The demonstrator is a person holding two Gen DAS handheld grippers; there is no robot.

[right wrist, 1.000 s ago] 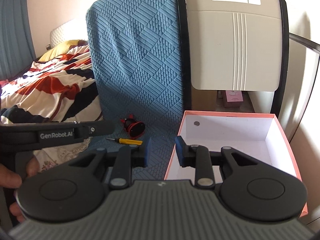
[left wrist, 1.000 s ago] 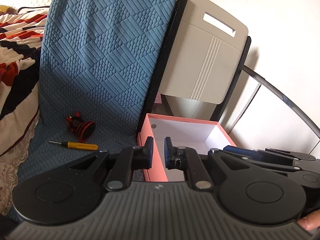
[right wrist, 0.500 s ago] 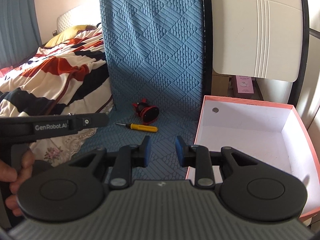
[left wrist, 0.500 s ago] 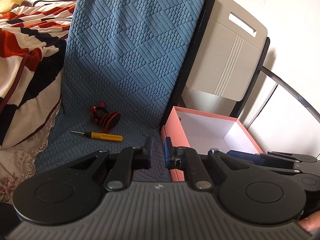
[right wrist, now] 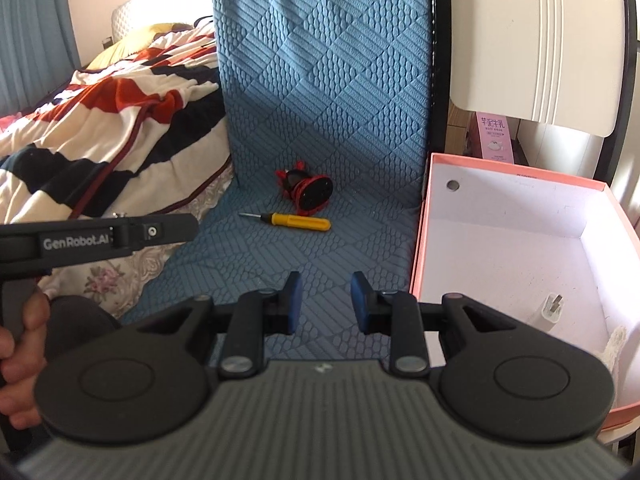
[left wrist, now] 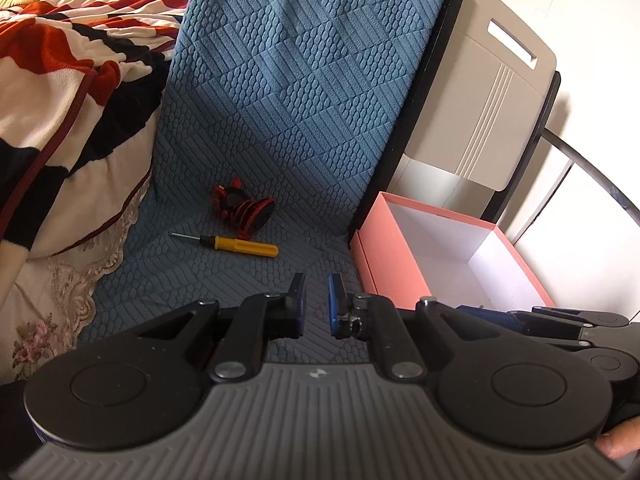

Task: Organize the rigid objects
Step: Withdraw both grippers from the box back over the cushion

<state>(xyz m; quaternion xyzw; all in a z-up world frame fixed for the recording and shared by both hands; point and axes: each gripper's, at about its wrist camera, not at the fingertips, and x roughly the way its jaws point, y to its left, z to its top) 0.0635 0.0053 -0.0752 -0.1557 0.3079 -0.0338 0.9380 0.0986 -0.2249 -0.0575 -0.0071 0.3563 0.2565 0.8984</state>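
Observation:
A yellow-handled screwdriver (left wrist: pixel 240 245) lies on the blue quilted mat (left wrist: pixel 288 128), also in the right wrist view (right wrist: pixel 298 222). A red and black round object (left wrist: pixel 246 208) sits just behind it, and also shows in the right wrist view (right wrist: pixel 306 190). An open pink box (left wrist: pixel 396 276) with a white inside stands right of the mat (right wrist: pixel 340 100); in the right wrist view the box (right wrist: pixel 418 256) holds a white charger plug (right wrist: pixel 550 310). My left gripper (left wrist: pixel 316 304) is open a little, empty, above the mat's near part. My right gripper (right wrist: pixel 322 300) is open and empty, beside the box.
A striped red, white and navy blanket (right wrist: pixel 104 120) covers the bed at left. A beige folding chair back (right wrist: pixel 536 36) stands behind the box, with a pink carton (right wrist: pixel 494 136) under it. The left gripper's body (right wrist: pixel 96 236) crosses the right wrist view at left.
Both grippers have shifted left and forward toward the mat; the screwdriver and red object appear closer and more central. The right gripper has opened wider. The charger plug in the box has come into view.

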